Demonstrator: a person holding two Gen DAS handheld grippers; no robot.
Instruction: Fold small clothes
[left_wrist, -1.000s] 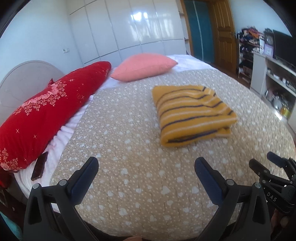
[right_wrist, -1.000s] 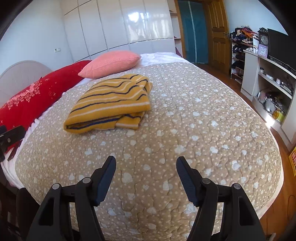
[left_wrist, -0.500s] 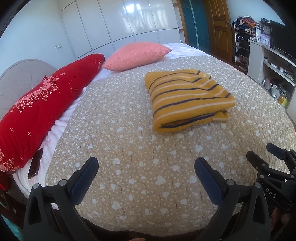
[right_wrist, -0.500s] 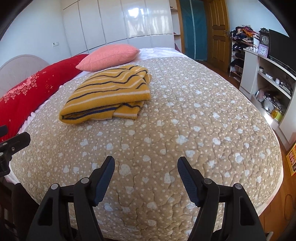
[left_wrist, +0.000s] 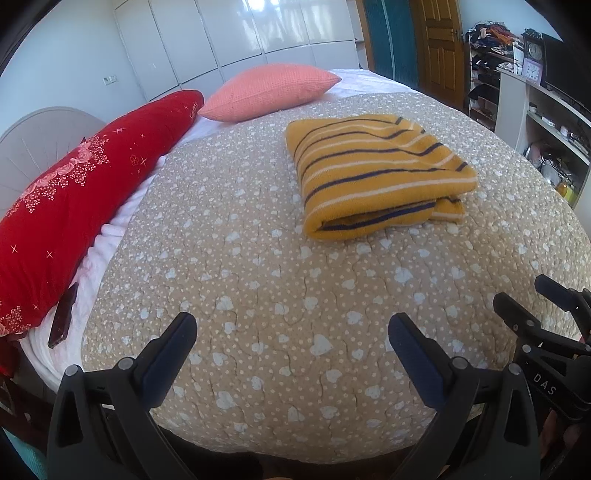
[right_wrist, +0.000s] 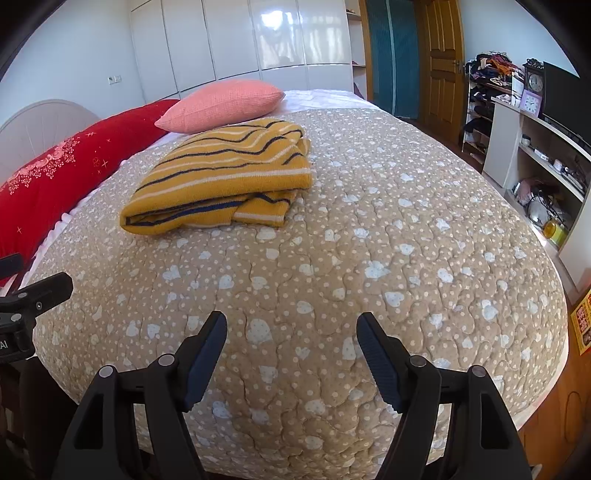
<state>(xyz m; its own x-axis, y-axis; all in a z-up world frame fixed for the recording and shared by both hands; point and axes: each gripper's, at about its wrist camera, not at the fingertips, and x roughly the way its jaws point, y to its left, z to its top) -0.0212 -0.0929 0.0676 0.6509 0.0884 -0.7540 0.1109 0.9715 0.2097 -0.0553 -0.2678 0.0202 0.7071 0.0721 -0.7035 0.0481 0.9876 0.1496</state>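
Centrally, the bed (left_wrist: 258, 295), covered by a beige quilt dotted with white hearts, fills both views. A long red bolster (left_wrist: 74, 192) lies along its left edge, and a pink pillow (left_wrist: 269, 90) sits at the head end beside it. The folded sweater (left_wrist: 373, 170), mustard yellow with navy and white stripes, rests flat on the quilt, just short of the pink pillow.

The left gripper (left_wrist: 291, 339) is held at the near edge of the bed with its 2 fingers spread wide and nothing between them; the sweater lies well ahead of them, slightly to the right. The right gripper (right_wrist: 291, 332) is likewise held wide apart and empty, and the sweater (right_wrist: 221, 181) lies well ahead and to its left.

In the left wrist view alone, a dark phone-like slab (left_wrist: 63, 317) is seen on the white sheet below the bolster, and the right gripper's tips appear at the right border. Only the right wrist view shows the bed's right edge, the wooden floor (right_wrist: 546, 424) and a yellow printed sheet (right_wrist: 583, 319).
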